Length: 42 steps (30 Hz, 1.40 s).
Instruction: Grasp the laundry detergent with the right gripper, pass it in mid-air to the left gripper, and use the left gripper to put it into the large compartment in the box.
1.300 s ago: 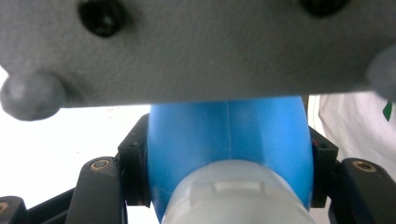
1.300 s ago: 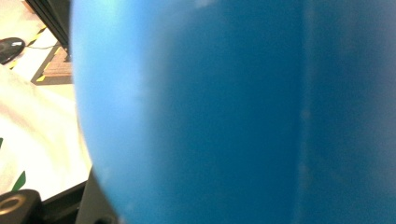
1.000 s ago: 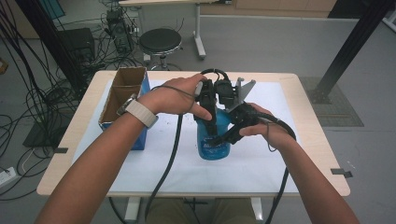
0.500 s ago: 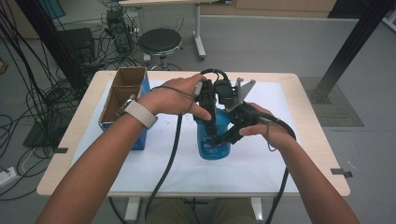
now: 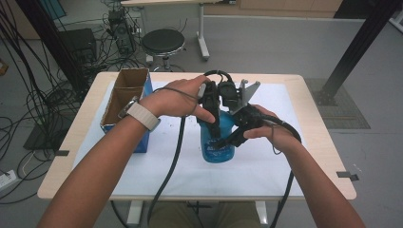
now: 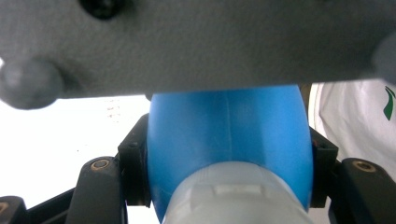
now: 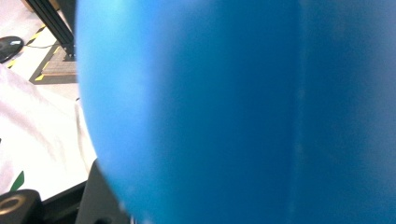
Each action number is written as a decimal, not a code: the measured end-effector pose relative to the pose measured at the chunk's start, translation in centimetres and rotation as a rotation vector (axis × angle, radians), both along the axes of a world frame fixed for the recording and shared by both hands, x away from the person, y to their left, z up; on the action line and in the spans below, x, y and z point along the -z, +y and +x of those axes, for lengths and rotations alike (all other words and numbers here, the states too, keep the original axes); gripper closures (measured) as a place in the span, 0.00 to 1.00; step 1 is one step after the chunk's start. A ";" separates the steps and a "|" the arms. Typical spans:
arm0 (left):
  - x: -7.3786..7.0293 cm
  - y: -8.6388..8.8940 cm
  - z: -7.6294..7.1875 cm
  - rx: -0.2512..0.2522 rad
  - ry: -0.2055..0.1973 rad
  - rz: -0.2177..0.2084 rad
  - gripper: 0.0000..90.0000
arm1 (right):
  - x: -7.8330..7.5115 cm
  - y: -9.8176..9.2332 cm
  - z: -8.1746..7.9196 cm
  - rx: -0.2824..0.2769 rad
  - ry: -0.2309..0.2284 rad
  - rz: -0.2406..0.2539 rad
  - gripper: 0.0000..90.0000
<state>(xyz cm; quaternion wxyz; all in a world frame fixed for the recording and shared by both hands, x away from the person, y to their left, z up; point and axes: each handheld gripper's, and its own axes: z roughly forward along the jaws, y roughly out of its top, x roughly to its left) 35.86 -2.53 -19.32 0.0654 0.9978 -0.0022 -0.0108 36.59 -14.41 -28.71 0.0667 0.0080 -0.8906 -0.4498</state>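
nothing has shifted since the earlier high views: both hands, both tools and the bottle sit exactly where they were.

nearest the person, the right tool (image 5: 223,140) is clamped on the lower body of the blue bottle (image 5: 217,142), coming in from the right side with its jaws low on the belly; in the right gripper view the blue wall (image 7: 210,112) sits right against the camera. just beyond and above it, the left tool (image 5: 213,127) is closed on the bottle's upper shoulder, and the left gripper view shows a black pad pressing each flank of the blue dome (image 6: 229,149), with the pale collar (image 6: 233,196) below it. the bottle stands upright on the white sheet (image 5: 285,161) covering the worktop (image 5: 318,123), between the two tools.

the bottle looks like blow-moulded plastic: smooth, glossy and rounded, so likely slippery where it curves away from the pads. it probably flexes a little under a hard squeeze but won't break. whether it holds liquid i cannot tell, so its weight is uncertain. the shoulder just under the collar seems the safest hold, since the narrowing keeps the pads from sliding upward; the wide belly gives a steadier counter-grip for any twisting.

farther left of the left tool stands an open cardboard box (image 5: 124,95), and beyond the worktop a round stool (image 5: 163,42).
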 end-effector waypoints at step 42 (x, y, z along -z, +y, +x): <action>-0.7 1.3 0.6 -0.074 -0.023 0.015 0.42 | 0.7 -3.9 0.6 0.075 0.029 -0.092 0.12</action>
